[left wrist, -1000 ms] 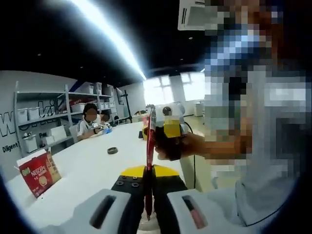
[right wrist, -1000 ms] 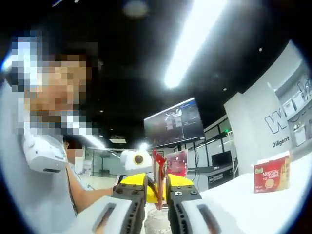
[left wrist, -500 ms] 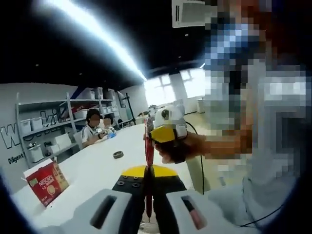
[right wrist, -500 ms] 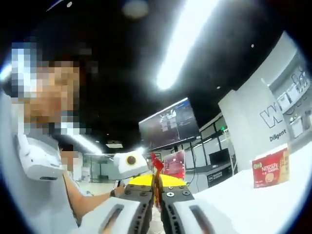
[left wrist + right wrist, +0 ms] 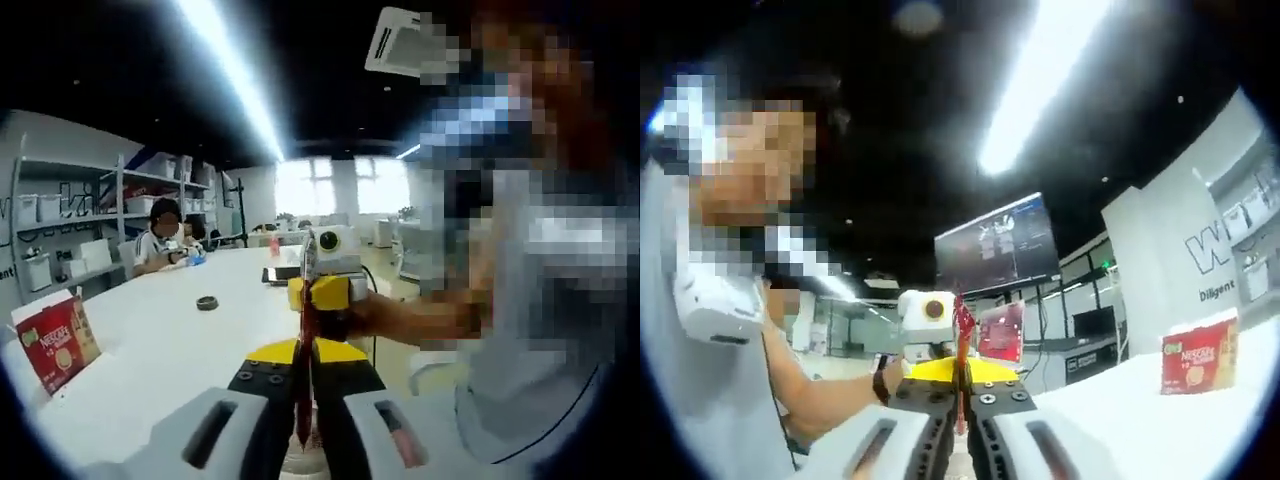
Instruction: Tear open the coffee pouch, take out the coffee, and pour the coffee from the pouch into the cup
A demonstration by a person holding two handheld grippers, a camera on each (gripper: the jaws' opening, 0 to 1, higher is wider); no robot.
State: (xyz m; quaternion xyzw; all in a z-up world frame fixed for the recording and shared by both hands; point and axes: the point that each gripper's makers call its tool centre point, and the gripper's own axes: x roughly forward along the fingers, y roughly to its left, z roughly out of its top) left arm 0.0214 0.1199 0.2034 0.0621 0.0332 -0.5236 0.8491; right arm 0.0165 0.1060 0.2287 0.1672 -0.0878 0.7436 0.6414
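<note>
- The left gripper (image 5: 303, 395) has its jaws pressed together on the lower part of a thin red coffee pouch (image 5: 303, 370), held edge-on and upright above a white table (image 5: 170, 350)
- The right gripper (image 5: 960, 400) pinches the same pouch, whose crinkled red top sticks up above its jaws
- Both grippers face each other, close in front of the person
- To tear cleanly, a good approach looks like gripping just beside the top edge and pulling the two grippers apart sideways, keeping the pouch upright so nothing spills
- A red coffee box (image 5: 55, 340) stands on the table, well apart
</note>
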